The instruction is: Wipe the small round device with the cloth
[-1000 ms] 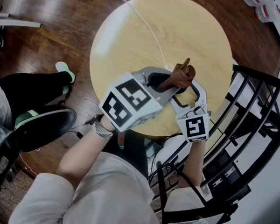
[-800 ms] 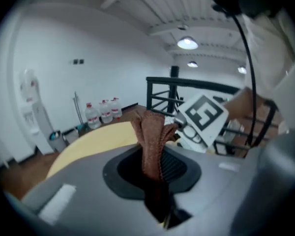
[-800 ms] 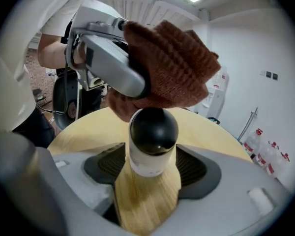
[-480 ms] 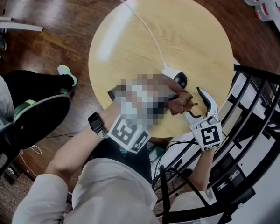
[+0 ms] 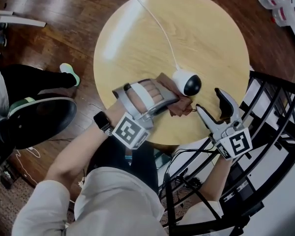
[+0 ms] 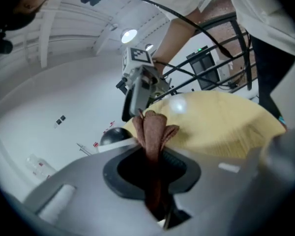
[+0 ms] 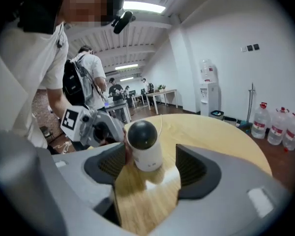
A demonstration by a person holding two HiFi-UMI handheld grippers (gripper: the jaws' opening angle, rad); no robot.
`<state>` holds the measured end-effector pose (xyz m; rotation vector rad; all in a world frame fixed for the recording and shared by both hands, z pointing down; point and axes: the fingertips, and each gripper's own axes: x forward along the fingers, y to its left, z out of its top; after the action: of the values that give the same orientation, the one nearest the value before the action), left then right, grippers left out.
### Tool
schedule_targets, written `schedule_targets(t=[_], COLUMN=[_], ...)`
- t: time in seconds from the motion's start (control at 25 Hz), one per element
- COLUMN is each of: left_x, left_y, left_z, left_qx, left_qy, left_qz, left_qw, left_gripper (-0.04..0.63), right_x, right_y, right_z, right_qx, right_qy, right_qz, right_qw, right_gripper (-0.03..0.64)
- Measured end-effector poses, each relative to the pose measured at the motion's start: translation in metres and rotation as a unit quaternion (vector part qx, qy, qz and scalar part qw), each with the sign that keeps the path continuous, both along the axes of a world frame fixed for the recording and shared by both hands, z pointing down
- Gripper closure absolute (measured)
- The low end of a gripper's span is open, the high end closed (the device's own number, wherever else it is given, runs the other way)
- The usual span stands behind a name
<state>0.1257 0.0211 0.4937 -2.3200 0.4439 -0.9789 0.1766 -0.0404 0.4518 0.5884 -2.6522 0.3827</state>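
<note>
Since 0.5 s ago the right gripper (image 5: 210,101) has pulled back from the cloth (image 5: 182,107) toward the tabletop's (image 5: 211,33) near edge, and the small round device (image 5: 187,82) now stands in clear sight. The device, white with a black dome, sits upright on the round wooden tabletop, its white cable (image 5: 155,23) trailing to the far edge. The brown cloth lies just beside it on the near side, and seems to touch its base. The left gripper (image 5: 174,101) is clamped on the cloth, a bunched fold standing up between its jaws. The right gripper holds nothing; its 2 jaws are wide apart and point at the device from a short way off. A black metal railing (image 5: 275,107) runs past the tabletop's right edge.
</note>
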Motion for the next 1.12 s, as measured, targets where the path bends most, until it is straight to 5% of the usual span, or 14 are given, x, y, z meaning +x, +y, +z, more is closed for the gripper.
schedule_targets(t=[0.16,0.24,0.48,0.64,0.72,0.84,0.92,0.96,1.12], left_x=[-0.005,-0.003,-0.028,-0.068,-0.076,-0.076,-0.083,-0.089,-0.112], left_y=[-0.002,-0.003,0.004,0.004,0.01,0.014,0.005,-0.002,-0.029], left_z=[0.02,0.023,0.008,-0.012,-0.011,-0.009,-0.011,-0.013,-0.024], left_qx=[-0.029,-0.047,-0.097,-0.129,-0.154,-0.187,-0.204,-0.214,-0.275], left_qy=[-0.02,-0.021,0.01,0.077,0.093,0.114,0.144,0.169,0.316], left_qz=[-0.006,-0.01,-0.062,-0.171,-0.195,-0.214,-0.254,-0.284,-0.38], left_qw=[0.9994,0.9986,0.9933,0.9737,0.9641,0.9519,0.9344,0.9192,0.8248], left_gripper=[0.528,0.528,0.526,0.526,0.526,0.525,0.525,0.525,0.525], right_x=[-0.011,-0.019,-0.058,-0.069,-0.07,-0.067,-0.07,-0.072,-0.074], right_y=[-0.011,-0.014,-0.007,-0.005,-0.002,-0.002,-0.008,-0.013,-0.026], right_z=[-0.029,-0.034,-0.023,0.003,0.016,0.023,0.024,0.025,0.028], right_qx=[-0.014,-0.013,-0.001,0.011,0.023,0.017,-0.006,-0.022,-0.064], right_qy=[-0.069,-0.066,0.046,0.159,0.199,0.227,0.232,0.23,0.235], right_qz=[-0.001,-0.021,-0.168,-0.274,-0.308,-0.323,-0.302,-0.281,-0.194], right_qw=[0.998,0.998,0.985,0.948,0.93,0.919,0.925,0.931,0.95], right_gripper=[0.296,0.296,0.296,0.295,0.295,0.293,0.292,0.293,0.293])
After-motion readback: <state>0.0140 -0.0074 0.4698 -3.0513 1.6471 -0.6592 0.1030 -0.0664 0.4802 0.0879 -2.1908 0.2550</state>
